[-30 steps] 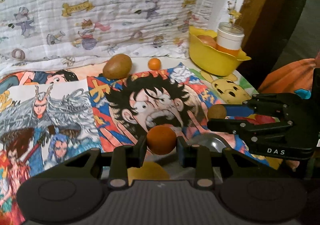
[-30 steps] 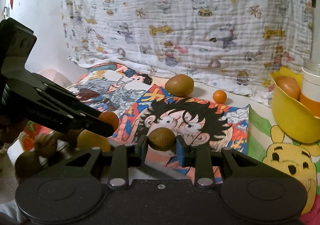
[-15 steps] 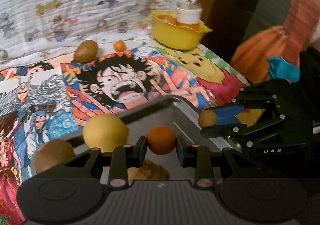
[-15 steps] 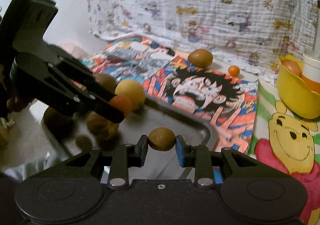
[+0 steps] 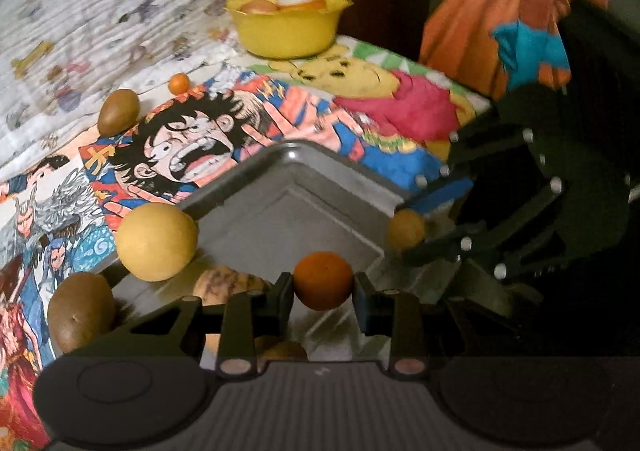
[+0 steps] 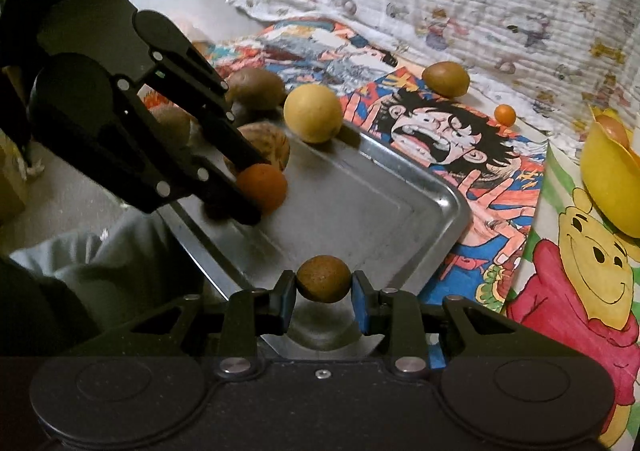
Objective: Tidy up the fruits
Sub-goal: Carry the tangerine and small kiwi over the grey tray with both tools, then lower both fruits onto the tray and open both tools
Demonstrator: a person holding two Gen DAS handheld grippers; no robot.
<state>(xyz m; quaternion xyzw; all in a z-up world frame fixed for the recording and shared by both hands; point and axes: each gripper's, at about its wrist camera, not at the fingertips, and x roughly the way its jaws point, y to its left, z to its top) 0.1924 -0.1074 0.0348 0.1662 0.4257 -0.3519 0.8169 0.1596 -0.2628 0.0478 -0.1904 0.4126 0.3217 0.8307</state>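
Observation:
My left gripper [image 5: 323,287] is shut on a small orange [image 5: 323,279] and holds it over the metal tray [image 5: 296,187]. It also shows in the right wrist view [image 6: 262,187]. My right gripper [image 6: 324,293] is shut on a small brown round fruit [image 6: 323,278] above the tray's near edge [image 6: 400,187]; the fruit shows in the left wrist view [image 5: 406,227]. In the tray lie a yellow round fruit [image 5: 157,242], a brown kiwi-like fruit [image 5: 82,317] and a walnut-like fruit [image 5: 224,285].
On the cartoon-print cloth beyond the tray lie a brown oval fruit [image 5: 119,111] and a tiny orange [image 5: 179,83]. A yellow bowl [image 5: 288,29] with a fruit and a white cup stands at the back right. A patterned sheet hangs behind.
Both grippers have drawn back and lowered over the metal tray with their fruits still held. The tray and the fruits in it have come into full view.

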